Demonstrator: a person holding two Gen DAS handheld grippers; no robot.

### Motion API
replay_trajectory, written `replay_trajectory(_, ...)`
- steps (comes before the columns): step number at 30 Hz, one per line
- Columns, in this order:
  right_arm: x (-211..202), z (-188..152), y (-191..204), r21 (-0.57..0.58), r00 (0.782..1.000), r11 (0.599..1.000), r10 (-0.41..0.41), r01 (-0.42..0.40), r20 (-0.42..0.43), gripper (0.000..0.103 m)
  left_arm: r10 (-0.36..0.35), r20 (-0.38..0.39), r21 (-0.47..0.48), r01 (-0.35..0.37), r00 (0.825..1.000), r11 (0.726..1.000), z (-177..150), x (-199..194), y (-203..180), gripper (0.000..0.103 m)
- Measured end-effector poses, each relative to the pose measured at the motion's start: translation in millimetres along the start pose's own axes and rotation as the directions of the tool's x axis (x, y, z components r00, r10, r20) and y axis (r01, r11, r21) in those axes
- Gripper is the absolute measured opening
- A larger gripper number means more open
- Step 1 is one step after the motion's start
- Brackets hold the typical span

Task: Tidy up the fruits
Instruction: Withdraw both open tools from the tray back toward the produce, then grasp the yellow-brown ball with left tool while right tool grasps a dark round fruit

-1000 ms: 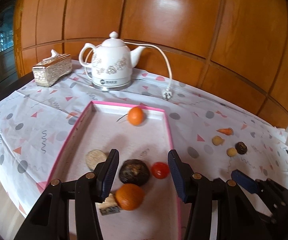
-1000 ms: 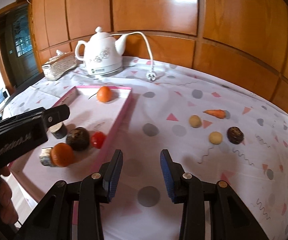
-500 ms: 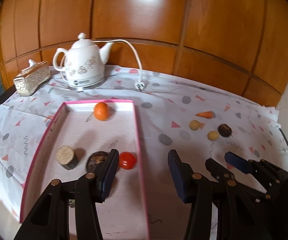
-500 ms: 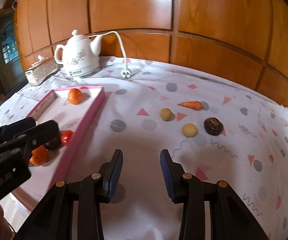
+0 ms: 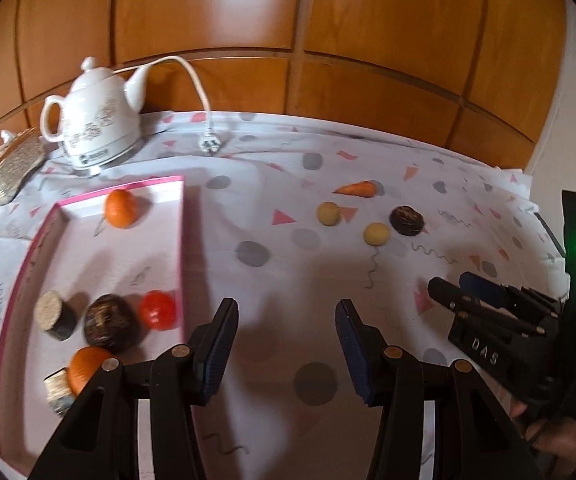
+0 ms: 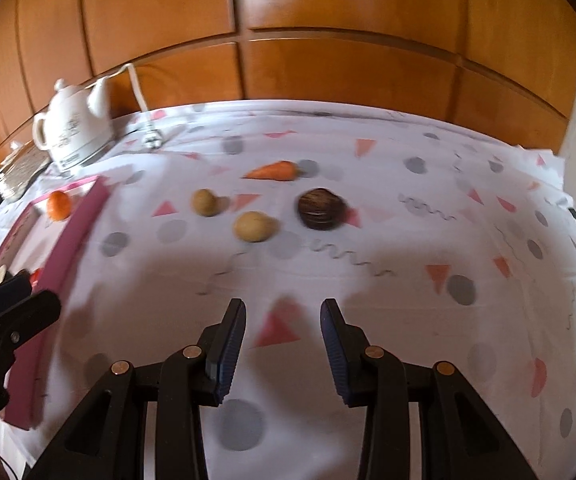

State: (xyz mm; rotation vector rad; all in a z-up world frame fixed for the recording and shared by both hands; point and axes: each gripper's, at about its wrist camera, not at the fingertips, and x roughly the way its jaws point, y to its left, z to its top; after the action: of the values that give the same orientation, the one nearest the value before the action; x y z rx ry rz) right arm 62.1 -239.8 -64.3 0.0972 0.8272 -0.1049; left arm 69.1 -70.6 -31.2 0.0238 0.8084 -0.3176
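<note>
The tray [image 5: 180,240] already holds two oranges, a red fruit [image 5: 157,309], a dark fruit and two brown pieces, so I judge the task about half done. Right of the tray, on the cloth, a carrot [image 6: 272,171], two yellow balls and a dark ball [image 6: 321,208] are left. Both the left gripper [image 5: 286,346] and the right gripper [image 6: 283,342] are open wide, empty, and touch nothing.

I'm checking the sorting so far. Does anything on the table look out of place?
Yes. Four pieces still lie loose on the patterned tablecloth, outside the pink-rimmed tray: an orange carrot, two tan round pieces and a dark brown round one. Nothing looks spilled or damaged.
</note>
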Motion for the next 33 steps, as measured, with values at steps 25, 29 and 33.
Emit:
replay_trajectory(25,35.3,38.7,-57.2,0.083,1.000,0.997,0.003,-0.004,0.006,0.039,-0.143,-0.076,0.038,0.147,0.987,0.988,43.8,97.2,-69.0,0.042)
replay_trajectory(29,39.7,41.4,-61.5,0.082,1.000,0.997,0.005,-0.005,0.004,0.039,-0.139,-0.073,0.043,0.143,0.988,0.989,49.2,108.6,-75.2,0.042)
replay_trajectory(33,44.0,44.3,-65.3,0.094,1.000,0.995,0.013,-0.013,0.000,0.039,-0.138,-0.081,0.029,0.141,0.987,0.990,53.2,119.2,-77.8,0.039)
